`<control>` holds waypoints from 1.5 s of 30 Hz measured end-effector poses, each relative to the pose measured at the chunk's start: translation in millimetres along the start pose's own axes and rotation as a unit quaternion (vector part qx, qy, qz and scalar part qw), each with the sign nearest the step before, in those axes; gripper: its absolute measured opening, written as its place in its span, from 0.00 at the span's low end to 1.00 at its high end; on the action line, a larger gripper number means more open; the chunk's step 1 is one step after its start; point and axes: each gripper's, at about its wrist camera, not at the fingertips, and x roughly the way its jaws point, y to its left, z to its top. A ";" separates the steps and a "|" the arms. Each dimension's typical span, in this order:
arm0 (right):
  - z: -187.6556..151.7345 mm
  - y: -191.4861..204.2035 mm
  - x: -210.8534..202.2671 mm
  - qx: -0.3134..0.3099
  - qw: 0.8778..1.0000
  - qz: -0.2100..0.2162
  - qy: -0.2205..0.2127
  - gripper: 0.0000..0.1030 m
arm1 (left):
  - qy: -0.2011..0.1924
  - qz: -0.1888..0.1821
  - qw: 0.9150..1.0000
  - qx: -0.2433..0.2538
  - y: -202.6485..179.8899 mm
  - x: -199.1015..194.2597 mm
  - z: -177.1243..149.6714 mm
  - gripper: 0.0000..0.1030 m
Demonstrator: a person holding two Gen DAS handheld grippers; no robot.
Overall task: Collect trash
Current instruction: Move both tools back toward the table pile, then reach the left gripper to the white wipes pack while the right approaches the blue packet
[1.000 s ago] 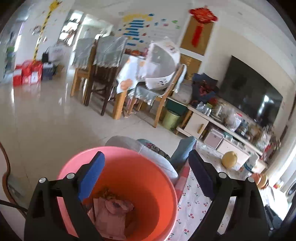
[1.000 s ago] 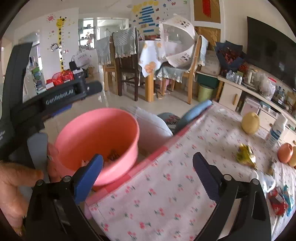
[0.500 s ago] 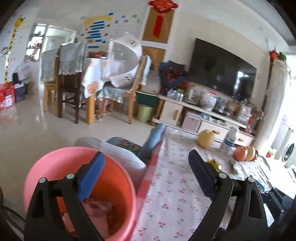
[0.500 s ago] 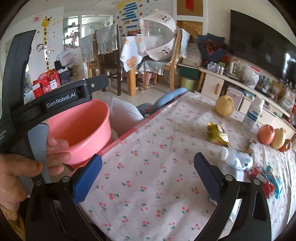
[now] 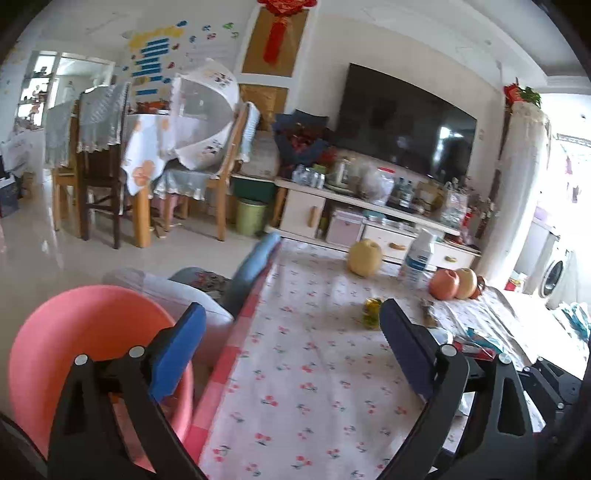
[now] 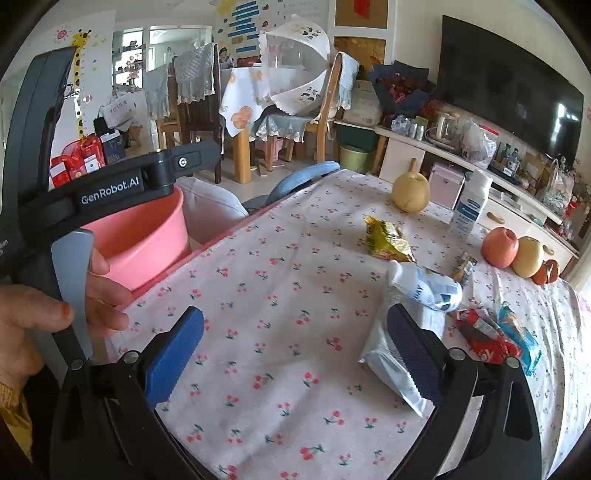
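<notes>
bucket [image 5: 85,332]: your left gripper's finger hides its inside at 8 o'clock | white bag [image 6: 391,354]: right finger covers part at 4 o'clock | shelf clutter [image 6: 480,140]: too small to tell

This is a lived-in family home, an open living and dining room. A large television [image 5: 402,118] hangs above a cluttered low cabinet [image 5: 369,218], and a red knot ornament [image 5: 277,29] decorates the wall. Wooden chairs [image 6: 192,99] surround a dining table [image 6: 240,96] bearing a mesh food cover [image 6: 295,62]. A child's giraffe height chart [image 6: 79,62] marks one wall, and fruit [image 6: 410,192] sits on a cherry-print desk [image 6: 295,295].
</notes>
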 end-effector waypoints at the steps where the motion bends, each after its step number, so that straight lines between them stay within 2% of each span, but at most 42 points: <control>1: -2.2 -1.9 -1.7 -0.003 1.000 -0.002 -0.003 0.95 | 0.004 -0.003 1.000 0.005 -3.6 1.2 -1.3 0.93; 10: -17.1 -36.0 -14.1 0.022 0.999 -0.024 -0.006 0.95 | 0.055 -0.011 0.997 0.050 -41.8 16.6 -11.5 0.93; 17: -29.6 -65.2 -20.9 0.043 0.998 -0.045 -0.011 0.95 | 0.095 -0.003 0.991 0.098 -74.9 29.8 -22.9 0.93; 25: -40.1 -100.4 -27.6 0.082 0.995 -0.061 -0.007 0.95 | 0.108 -0.016 0.989 0.096 -94.1 36.2 -27.6 0.93; 31: -48.1 -131.9 -33.9 0.130 0.989 -0.066 -0.006 0.95 | 0.124 -0.036 0.987 0.091 -109.5 42.4 -33.0 0.93; 35: -54.4 -155.4 -37.6 0.153 0.986 -0.072 -0.002 0.95 | 0.138 -0.063 0.984 0.091 -124.3 47.4 -38.2 0.93; 45: -64.4 -227.1 -56.4 0.217 0.972 -0.091 -0.008 0.95 | 0.189 -0.100 0.969 0.121 -174.7 65.1 -62.5 0.93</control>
